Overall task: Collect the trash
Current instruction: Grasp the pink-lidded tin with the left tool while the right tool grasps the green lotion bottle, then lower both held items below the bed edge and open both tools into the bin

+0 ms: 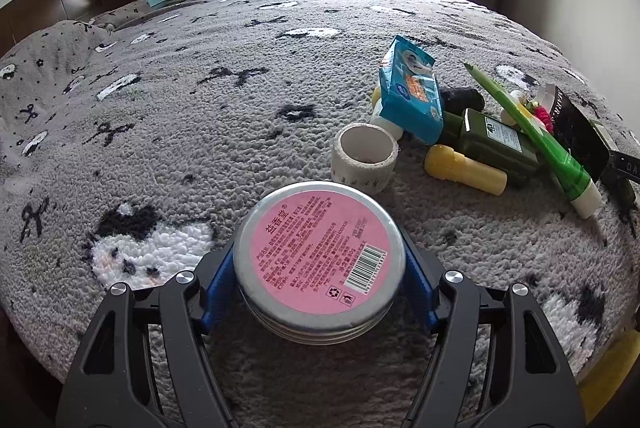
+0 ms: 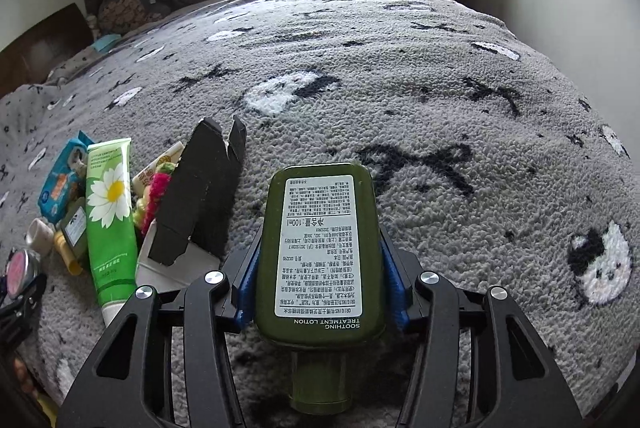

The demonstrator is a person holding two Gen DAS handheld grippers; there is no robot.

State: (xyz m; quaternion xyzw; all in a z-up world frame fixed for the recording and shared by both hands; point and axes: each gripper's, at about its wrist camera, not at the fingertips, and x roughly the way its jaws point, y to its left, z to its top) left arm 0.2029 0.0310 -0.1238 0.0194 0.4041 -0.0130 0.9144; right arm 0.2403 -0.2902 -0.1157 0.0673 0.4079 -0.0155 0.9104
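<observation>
A bedroom is shown, with a window at twelve o'clock and a grey fleece blanket (image 1: 224, 131) patterned with black bows and white cats spread across the bed. In the left wrist view, the left gripper (image 1: 320, 288) is seen clenched on a round tin (image 1: 320, 260) with a pink label, its blue pads pressed against the tin's sides at nine and three o'clock. In the right wrist view, the right gripper (image 2: 320, 268) is likewise closed around a dark green lotion bottle (image 2: 320, 252), held cap-down toward six o'clock, label facing the camera.

The task is judged to be at an early or middle stage: two items have been gripped, but no bin or bag can be seen, so nothing can be confirmed as collected. A pile is left on the blanket at about two o'clock from the tin: a tape roll (image 1: 364, 157), a blue tissue pack (image 1: 412, 91), a yellow container (image 1: 464, 169), a second green bottle (image 1: 496, 139), a green tube (image 1: 536, 131) and a black carton (image 1: 576, 131). These are expected to need further trips.
</observation>
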